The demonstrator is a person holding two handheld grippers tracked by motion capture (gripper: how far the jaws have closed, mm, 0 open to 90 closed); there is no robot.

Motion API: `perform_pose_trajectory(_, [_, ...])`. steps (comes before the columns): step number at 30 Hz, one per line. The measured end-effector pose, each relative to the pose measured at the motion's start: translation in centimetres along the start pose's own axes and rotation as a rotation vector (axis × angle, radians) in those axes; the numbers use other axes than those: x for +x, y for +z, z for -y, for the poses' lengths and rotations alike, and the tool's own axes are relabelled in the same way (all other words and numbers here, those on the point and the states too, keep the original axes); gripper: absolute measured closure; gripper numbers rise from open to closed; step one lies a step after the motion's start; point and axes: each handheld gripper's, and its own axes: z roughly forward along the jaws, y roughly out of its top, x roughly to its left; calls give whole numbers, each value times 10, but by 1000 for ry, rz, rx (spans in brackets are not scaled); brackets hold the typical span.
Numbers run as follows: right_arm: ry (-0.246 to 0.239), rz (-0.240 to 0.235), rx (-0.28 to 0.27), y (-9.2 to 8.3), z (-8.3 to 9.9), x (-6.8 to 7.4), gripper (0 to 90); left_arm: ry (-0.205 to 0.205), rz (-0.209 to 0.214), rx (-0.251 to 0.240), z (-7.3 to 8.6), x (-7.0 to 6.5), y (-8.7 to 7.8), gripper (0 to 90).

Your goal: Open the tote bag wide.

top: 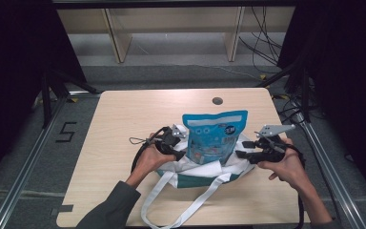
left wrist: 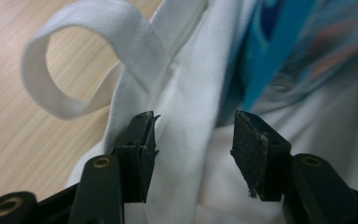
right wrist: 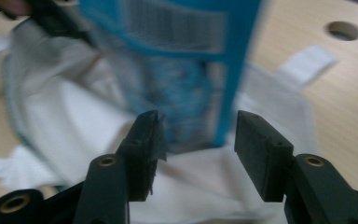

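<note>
A blue printed pouch (top: pixel 214 136) stands upright in a white tote bag (top: pixel 190 169) with a teal base, at the middle of the table. My left gripper (top: pixel 180 152) is at the bag's left rim and my right gripper (top: pixel 242 152) at its right rim. In the left gripper view the jaws (left wrist: pixel 193 135) stand open; white bag cloth (left wrist: pixel 186 93) runs between them without being pinched, and the pouch (left wrist: pixel 279 56) rises behind. In the right gripper view the gripper (right wrist: pixel 198 140) is open, facing the blurred pouch (right wrist: pixel 177 60) over the white bag (right wrist: pixel 65 121).
The bag's long white handles (top: pixel 195 200) trail toward the table's near edge; one handle loop (left wrist: pixel 74 56) curls on the wood. The light wooden table (top: pixel 124 119) has a round cable hole (top: pixel 217 100) at the back. Metal rails and cables flank the table.
</note>
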Motion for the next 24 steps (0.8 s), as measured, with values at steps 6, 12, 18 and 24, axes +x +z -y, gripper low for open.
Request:
perform_pose_trajectory(6, [-78, -112, 50, 17, 4, 30, 475, 52, -38, 21, -7, 2, 11, 598])
perform_pose_trajectory(12, [-71, -139, 105, 37, 6, 42, 459, 33, -18, 10, -9, 11, 15, 790])
perform_pose_trajectory(18, [-110, -120, 173, 48, 25, 53, 571, 32, 44, 16, -8, 24, 11, 851])
perform_pose_trajectory(24, [-152, -143, 300, 62, 52, 54, 899, -4, 79, 15, -10, 32, 8, 874])
